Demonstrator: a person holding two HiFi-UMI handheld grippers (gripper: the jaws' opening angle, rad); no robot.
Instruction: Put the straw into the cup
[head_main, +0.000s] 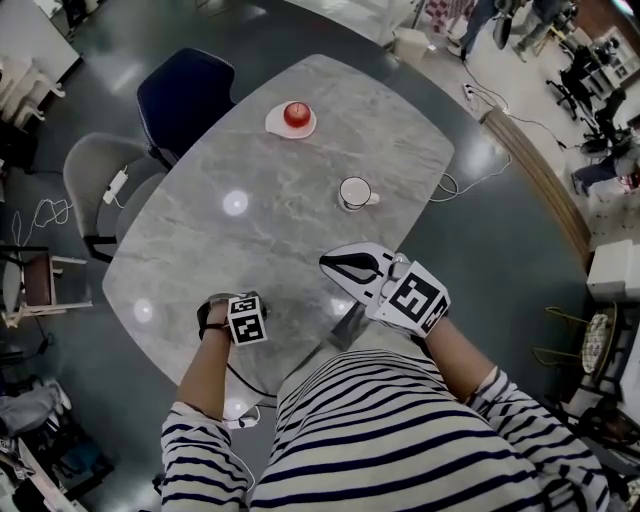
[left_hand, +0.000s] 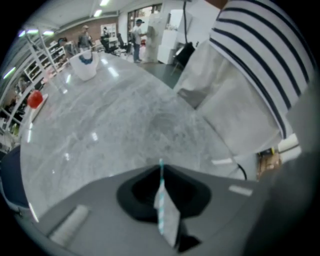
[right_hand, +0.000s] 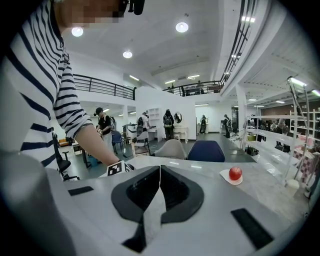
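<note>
A thin teal-and-white striped straw (left_hand: 160, 176) is pinched between the jaws of my left gripper (left_hand: 161, 168), its tip poking just past them above the marble table (left_hand: 125, 125). In the head view the left gripper (head_main: 243, 320) points steeply down near the table's front edge, and the straw is hidden under it. The white cup (head_main: 354, 193) stands upright right of the table's middle, far from both grippers; it is also the cup (left_hand: 84, 65) at the far end in the left gripper view. My right gripper (right_hand: 160, 168) is shut with nothing in it, hovering at the front edge (head_main: 338, 266).
A red apple (head_main: 296, 114) lies on a small white plate (head_main: 275, 124) at the table's far side. Two chairs, one dark blue (head_main: 185, 92) and one grey (head_main: 95, 175), stand at the left. A cable (head_main: 470, 185) hangs off the right edge. People (right_hand: 104, 125) move in the background.
</note>
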